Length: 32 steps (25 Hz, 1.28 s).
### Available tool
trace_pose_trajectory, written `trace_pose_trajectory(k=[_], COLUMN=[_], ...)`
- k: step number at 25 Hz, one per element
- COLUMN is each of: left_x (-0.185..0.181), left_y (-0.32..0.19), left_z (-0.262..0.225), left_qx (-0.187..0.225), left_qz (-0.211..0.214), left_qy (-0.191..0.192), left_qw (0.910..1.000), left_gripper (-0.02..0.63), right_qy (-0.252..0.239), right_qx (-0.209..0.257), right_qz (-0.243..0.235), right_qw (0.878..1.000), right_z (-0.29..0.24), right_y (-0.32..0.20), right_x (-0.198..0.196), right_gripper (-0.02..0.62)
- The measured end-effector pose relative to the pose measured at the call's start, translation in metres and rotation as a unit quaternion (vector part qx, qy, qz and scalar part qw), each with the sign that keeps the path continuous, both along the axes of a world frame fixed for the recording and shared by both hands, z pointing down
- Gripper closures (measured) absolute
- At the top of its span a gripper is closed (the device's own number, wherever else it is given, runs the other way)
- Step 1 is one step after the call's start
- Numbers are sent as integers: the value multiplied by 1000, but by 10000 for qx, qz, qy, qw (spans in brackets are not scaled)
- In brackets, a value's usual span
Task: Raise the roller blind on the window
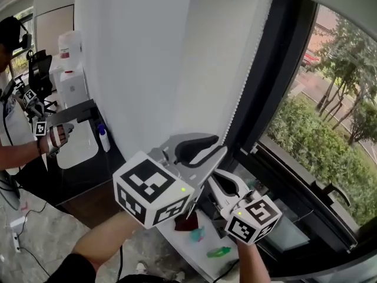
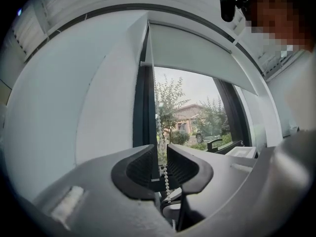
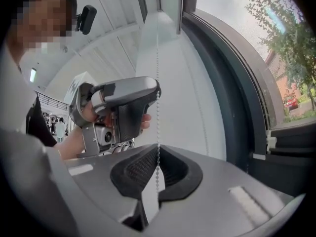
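Note:
The white roller blind (image 1: 177,58) hangs over the left part of the window, and its bead chain (image 1: 246,81) runs down its right edge. My left gripper (image 1: 212,149) is open around the chain (image 2: 166,177), which hangs loose between the ribbed pads without touching them. Just below it, my right gripper (image 1: 222,180) is shut on the same chain (image 3: 157,107), which runs taut up from its pinched tips (image 3: 157,152). The right gripper view shows the left gripper (image 3: 123,107) above, beside the chain. In the left gripper view the blind (image 2: 197,53) covers the upper window.
A dark window frame (image 1: 294,175) with a handle (image 1: 330,193) lies to the right. Below my grippers stands a white surface (image 1: 188,246) with small items. At the left, another person (image 1: 23,140) holds a gripper near a white water dispenser (image 1: 70,69).

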<state>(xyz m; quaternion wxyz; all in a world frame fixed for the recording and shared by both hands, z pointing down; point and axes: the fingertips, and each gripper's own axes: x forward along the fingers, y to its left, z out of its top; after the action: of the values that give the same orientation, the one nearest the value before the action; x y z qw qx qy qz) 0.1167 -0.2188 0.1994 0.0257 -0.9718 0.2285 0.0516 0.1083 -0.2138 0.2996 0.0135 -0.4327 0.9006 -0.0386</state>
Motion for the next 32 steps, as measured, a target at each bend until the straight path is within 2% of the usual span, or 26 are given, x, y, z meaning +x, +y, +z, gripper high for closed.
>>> trace_pose_trajectory(k=[5,6,8,13,16,19,20,21,22,24,26,28,32], left_x=[8,8,9,10,10,8,5,2,0,-2,-2,0,5], left_y=[-1,0,0,-2,-2,-5,-7,-8,-7,-6,-6,-4,3], left_z=[3,3,4,21,25,29,30,30,30,29,34,48,95], left_qx=[65,68,13,-279,-229,-120,-109,-161,-245,-296,-294,-409,-751], left_qz=[-4,-20,-13,21,-14,-152,-190,-172,-121,-80,-93,-49,44], left_qy=[-131,-133,-179,-379,-457,-536,-527,-484,-428,-376,-401,-470,-748], left_qw=[9999,9999,9998,9989,9987,9984,9984,9986,9987,9988,9987,9980,9944], left_gripper=[523,562,580,584,584,584,584,585,586,586,586,586,586], right_qy=[17,15,49,477,710,858,807,649,365,-431,-1059,-1223,-935], right_qx=[56,53,48,-113,-109,-224,-321,-427,-506,-479,-199,213,843], right_qz=[-16,-10,30,263,389,238,116,-29,-176,-341,-305,-224,-259], right_qw=[10000,10000,10000,9985,9967,9958,9962,9970,9979,9973,9937,9920,9917], right_z=[0,1,2,19,21,28,31,31,28,4,-32,-71,-134], right_y=[3,3,2,-2,-5,-1,2,6,11,15,13,11,11], right_x=[-5,-6,-5,8,16,17,17,19,21,31,42,44,24], right_gripper=[580,580,580,578,578,574,568,535,501,499,500,503,484])
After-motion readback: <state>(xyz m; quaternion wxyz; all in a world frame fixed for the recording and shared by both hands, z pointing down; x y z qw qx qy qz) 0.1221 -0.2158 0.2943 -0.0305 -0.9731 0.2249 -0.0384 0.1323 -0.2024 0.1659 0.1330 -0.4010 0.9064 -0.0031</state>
